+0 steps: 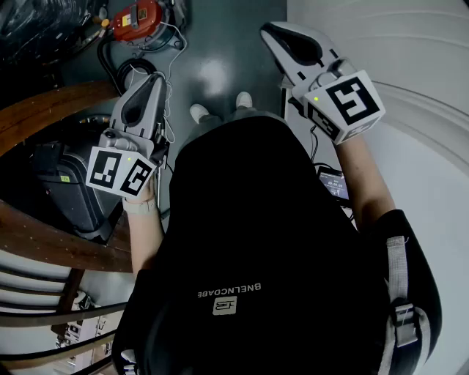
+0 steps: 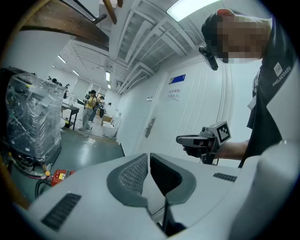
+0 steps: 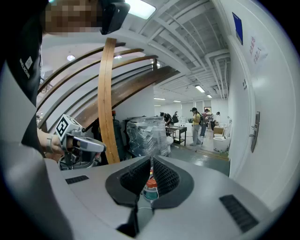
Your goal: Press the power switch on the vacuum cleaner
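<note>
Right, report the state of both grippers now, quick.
Grey left gripper: shut, holding nothing.
Grey right gripper: shut, holding nothing.

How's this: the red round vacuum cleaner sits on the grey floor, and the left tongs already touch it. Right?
Not quite. The red round vacuum cleaner does sit on the grey floor, but the left tongs are held apart from it, touching nothing, as the head view shows.

Matt left gripper (image 1: 157, 78); wooden beam (image 1: 51, 110) (smooth)
</note>
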Demonstrator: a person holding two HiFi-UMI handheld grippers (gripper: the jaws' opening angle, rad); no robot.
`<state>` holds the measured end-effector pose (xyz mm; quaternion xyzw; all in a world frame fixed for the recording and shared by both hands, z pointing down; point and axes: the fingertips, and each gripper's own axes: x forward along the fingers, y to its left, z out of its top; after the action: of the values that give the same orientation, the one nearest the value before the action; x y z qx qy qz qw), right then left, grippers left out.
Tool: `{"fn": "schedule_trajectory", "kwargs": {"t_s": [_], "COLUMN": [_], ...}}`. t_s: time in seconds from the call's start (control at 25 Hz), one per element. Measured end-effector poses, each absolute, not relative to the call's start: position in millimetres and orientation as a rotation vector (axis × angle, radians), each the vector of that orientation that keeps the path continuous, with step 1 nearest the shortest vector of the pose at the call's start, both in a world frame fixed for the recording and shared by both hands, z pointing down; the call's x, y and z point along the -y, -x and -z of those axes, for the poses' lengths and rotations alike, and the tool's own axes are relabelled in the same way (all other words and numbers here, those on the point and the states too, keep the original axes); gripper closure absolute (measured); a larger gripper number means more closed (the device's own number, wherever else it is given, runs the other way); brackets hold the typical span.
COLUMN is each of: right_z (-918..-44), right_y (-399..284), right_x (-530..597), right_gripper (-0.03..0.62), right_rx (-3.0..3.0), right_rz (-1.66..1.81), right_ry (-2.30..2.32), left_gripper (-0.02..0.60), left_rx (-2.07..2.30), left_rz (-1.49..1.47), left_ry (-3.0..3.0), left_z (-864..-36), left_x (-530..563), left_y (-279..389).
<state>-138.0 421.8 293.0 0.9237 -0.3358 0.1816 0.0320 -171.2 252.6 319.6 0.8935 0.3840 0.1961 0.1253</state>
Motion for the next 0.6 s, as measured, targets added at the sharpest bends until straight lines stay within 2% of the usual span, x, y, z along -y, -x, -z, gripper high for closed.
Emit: {"fn": "schedule_trajectory", "kwargs": {"t_s": [0.6], "right_z": [-294], "right_y": [169], "right_x": [-394], "right_gripper": [0.559], "right_rx": [1.005], "right_rz": [-0.580], "right_ry": [-2.870], "left_gripper": [0.566], "left_rx": [-1.184], "left_rz": [-0.543], "left_ry": [-2.590], "left_z": [-308], "left_x": [-238], "left_y": [188]}}
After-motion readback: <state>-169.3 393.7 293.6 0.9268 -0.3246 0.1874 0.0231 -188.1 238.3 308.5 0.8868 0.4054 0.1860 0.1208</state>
